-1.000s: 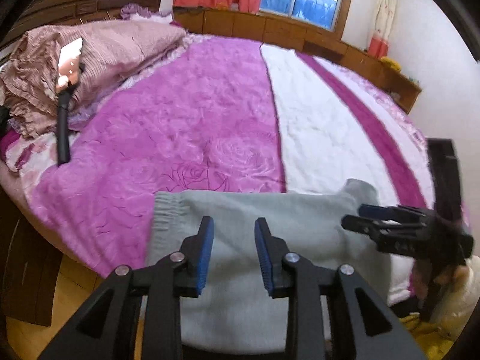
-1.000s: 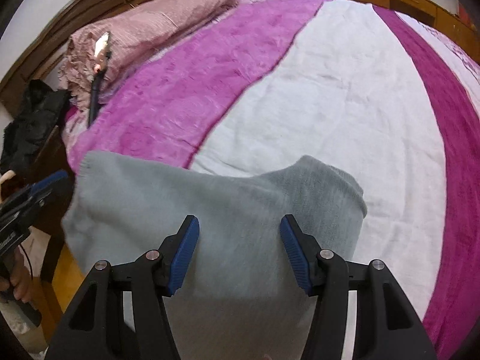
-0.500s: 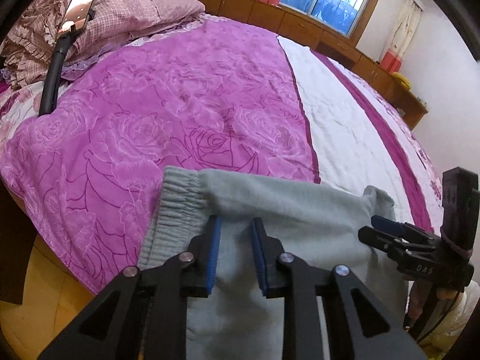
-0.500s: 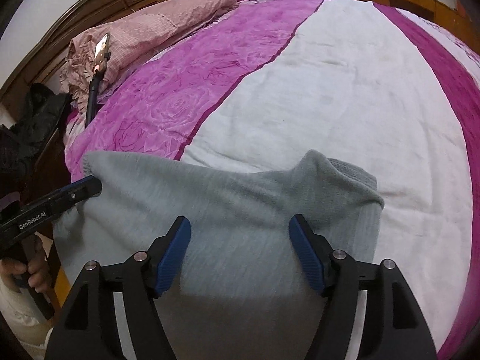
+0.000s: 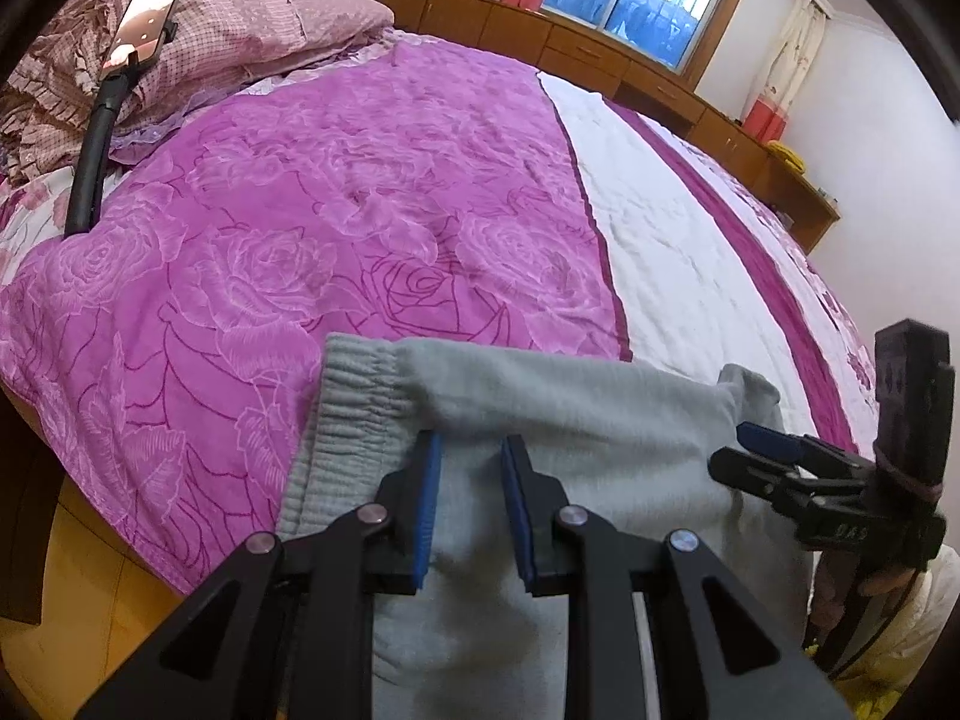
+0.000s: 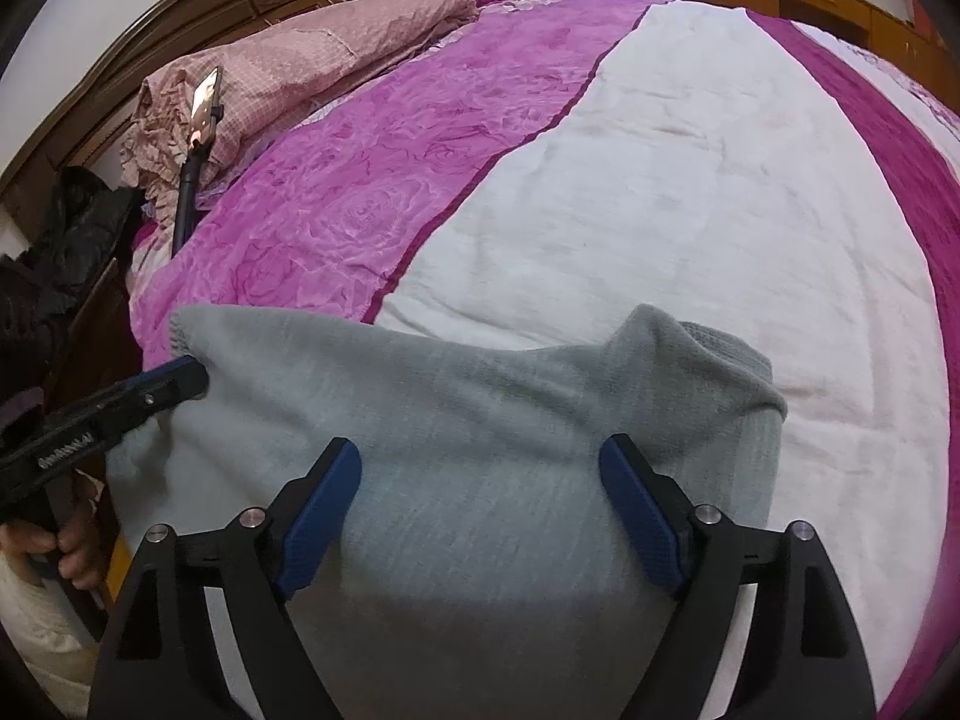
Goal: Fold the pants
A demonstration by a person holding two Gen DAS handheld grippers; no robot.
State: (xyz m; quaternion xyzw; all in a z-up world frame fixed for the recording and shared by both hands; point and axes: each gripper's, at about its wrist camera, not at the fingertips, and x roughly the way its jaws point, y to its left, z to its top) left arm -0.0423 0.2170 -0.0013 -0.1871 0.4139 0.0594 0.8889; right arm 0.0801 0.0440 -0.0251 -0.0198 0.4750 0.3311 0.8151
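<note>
Left hand-held gripper (image 5: 470, 501): the blue-padded fingers are seen narrowly parted, just beside the ribbed elastic waistband, with cloth lying in the gap; whether the cloth is actually pinched cannot be told from either view.
Right hand-held gripper (image 6: 480, 513): the fingers are spread wide over the grey cloth, near the bunched cuff end; nothing is held between them.
Task item: soft grey knit pants (image 6: 456, 420) are laid across the near edge of the bed, directly ahead of and beneath both hand-held grippers, with the waistband (image 5: 348, 414) to the left of the left hand-held gripper and the raised cuff fold ahead and to the right of the right one.
Bed: a magenta rose-patterned and white quilted bedspread (image 5: 372, 192) is stretched out well beyond both hand-held grippers.
Risk, slipping: part of the pants appears to hang over the bed edge, so it is judged that the garment could be dragged off if it is pulled toward the person.
Risk, shallow grasp: only one layer may be caught by the narrow left gap, and a lopsided fold would probably result.
Risk, uneven lift: with the right fingers unclosed, a lift by the left side alone could twist the cloth.
Risk, bunching: the humped cuff end could be folded in as a crease if it is not flattened.
Containers: none are seen in either view.
Other: a phone on a black flexible holder (image 5: 144, 18) stands far ahead to the left, by the pink checked pillow (image 5: 270, 18).
</note>
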